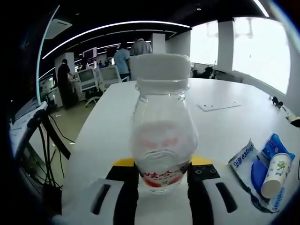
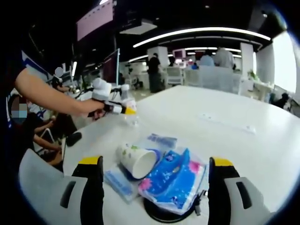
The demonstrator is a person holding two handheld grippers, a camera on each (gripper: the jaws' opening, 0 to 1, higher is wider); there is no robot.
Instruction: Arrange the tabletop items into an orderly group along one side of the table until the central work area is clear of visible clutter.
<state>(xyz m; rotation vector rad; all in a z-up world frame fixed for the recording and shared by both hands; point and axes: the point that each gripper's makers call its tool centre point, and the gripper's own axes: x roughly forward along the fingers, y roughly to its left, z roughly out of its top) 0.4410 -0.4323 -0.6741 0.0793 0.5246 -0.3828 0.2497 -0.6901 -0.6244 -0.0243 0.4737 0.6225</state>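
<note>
Between the left hand-held gripper's (image 1: 163, 180) jaws stands a clear plastic bottle (image 1: 161, 126) with a white cap (image 1: 161, 69), upright, empty-looking, red print on its label. Jaws are clamped on the bottle's lower body, pads touching both sides. Bottle base sits at or just above the white bench (image 1: 234, 126); cannot tell if it touches. To the right on the bench lie a white wet-wipe pack (image 1: 242, 159), a blue tissue pack (image 1: 269, 161) and a paper cup (image 1: 274, 174) on its side, all touching or overlapping. Farther back lies a flat white card (image 1: 219, 106), well apart from the rest.

Right hand-held gripper (image 2: 154, 180) has its jaws wide apart, holding nothing, hovering over the pile. Between the jaws: paper cup (image 2: 136, 159) on its side, mouth toward the camera, resting against the blue tissue pack (image 2: 174, 180). Tissue pack overlaps a dark round object (image 2: 161, 213) beneath it. Wipe pack (image 2: 161, 140) sits just behind the cup. All on the white bench (image 2: 234, 136).

Left hand-held gripper (image 2: 108, 105) also shows in the right gripper view, held in a person's hand (image 2: 91, 108), bare arm (image 2: 47, 93) reaching from the left, bottle (image 2: 127, 105) in its jaws near the bench's far-left edge, well apart from the pile.

Background: open office, desks with monitors (image 1: 87, 76), several people standing (image 1: 123, 61), bright windows (image 1: 260, 51).
</note>
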